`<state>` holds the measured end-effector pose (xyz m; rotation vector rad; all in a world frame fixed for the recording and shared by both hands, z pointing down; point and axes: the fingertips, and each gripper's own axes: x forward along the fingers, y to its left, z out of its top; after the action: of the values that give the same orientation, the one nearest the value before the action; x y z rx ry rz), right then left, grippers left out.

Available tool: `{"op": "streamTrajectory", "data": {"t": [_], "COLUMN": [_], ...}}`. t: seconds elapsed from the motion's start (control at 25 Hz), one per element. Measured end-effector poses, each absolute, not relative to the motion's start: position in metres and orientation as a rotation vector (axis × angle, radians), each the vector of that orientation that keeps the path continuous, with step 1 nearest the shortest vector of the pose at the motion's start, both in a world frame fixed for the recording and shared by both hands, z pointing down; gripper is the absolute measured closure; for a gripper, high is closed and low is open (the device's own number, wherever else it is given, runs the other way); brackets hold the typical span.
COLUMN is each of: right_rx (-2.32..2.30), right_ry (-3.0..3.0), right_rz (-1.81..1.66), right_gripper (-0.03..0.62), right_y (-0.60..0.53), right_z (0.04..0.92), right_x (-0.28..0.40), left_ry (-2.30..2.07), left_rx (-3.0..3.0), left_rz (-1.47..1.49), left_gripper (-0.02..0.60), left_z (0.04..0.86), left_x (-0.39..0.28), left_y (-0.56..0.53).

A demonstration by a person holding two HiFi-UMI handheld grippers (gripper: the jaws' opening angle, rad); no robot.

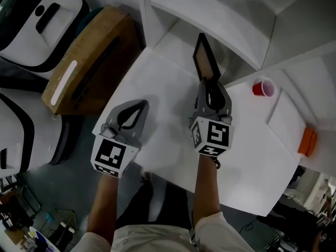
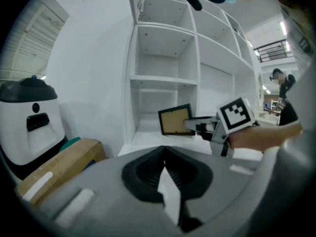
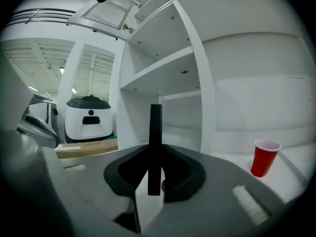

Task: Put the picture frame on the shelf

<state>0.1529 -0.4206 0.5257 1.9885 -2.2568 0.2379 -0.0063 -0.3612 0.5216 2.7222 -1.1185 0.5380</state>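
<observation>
My right tongs had the picture frame clamped edge-on, upright above the bench, just short of the shelf; left tongs sat closed, empty. Placement not yet done.

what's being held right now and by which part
The right hand-held gripper holds the picture frame, jaws clamped on the frame's near edge, seen edge-on between them. The left hand-held gripper is shut and empty.

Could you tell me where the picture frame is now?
The picture frame is mid head view, in the right gripper, before the shelf, left of the red cup.
</observation>
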Motion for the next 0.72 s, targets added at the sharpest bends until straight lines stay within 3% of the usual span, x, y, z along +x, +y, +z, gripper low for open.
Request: {"op": "streamTrajectory", "data": {"t": [0.72], "right_rx": [1.910], "right_ry": [-2.172], "right_rz": [0.288], "right_gripper": [0.520], "right_y": [-0.433], "right_z": [0.568], "right_x": [0.151], "left_ry": [-1.134], "left_rx": [2.693], "left_rz": [0.586], "left_gripper": [0.578], "left_z": [0.548], "left_x": [-0.006], "left_y": [-0.367]}}
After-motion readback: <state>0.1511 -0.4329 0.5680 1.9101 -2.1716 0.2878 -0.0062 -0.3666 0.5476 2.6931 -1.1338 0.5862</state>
